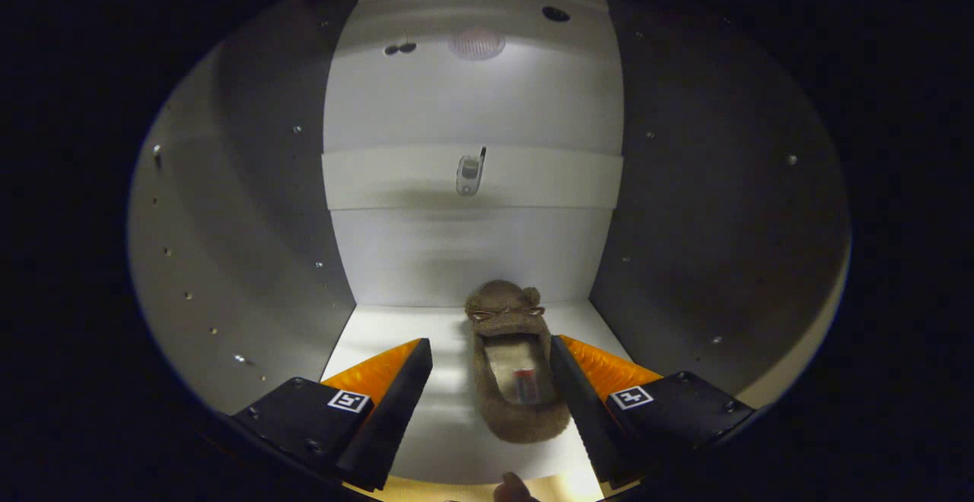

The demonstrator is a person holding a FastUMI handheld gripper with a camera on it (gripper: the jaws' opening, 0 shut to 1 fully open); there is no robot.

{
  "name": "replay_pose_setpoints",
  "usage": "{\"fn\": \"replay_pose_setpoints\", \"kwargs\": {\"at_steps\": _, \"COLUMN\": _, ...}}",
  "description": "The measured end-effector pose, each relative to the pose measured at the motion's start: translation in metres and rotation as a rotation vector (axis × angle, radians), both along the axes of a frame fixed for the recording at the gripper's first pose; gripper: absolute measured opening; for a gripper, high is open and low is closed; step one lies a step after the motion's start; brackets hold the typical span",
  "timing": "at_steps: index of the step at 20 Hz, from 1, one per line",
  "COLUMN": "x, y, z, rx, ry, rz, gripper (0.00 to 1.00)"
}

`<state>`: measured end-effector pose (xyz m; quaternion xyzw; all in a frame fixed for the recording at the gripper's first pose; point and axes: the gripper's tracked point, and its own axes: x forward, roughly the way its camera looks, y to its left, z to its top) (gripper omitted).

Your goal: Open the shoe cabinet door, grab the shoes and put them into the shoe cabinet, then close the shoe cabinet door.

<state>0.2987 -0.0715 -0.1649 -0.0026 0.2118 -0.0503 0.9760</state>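
I look into the white shoe cabinet, its inside lit from above. A brown fuzzy slipper with a small bow lies flat on the cabinet's bottom shelf, toe toward the back wall. My gripper stands open over the shelf. The slipper lies between the fingers, nearer the right finger, which sits against or just beside its edge. The left finger is well apart from it. Neither finger presses on the shoe.
Grey side walls with rows of small holes close in left and right. A cross rail spans the back wall with a small fitting on it. A round light sits at the top. A fingertip shows at the shelf's front edge.
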Motion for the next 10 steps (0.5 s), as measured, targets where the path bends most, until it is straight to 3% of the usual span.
{"fn": "replay_pose_setpoints", "kwargs": {"at_steps": 10, "x": -0.129, "y": 0.019, "z": 0.094, "rx": -0.001, "ry": -0.209, "rz": 0.067, "gripper": 0.98}}
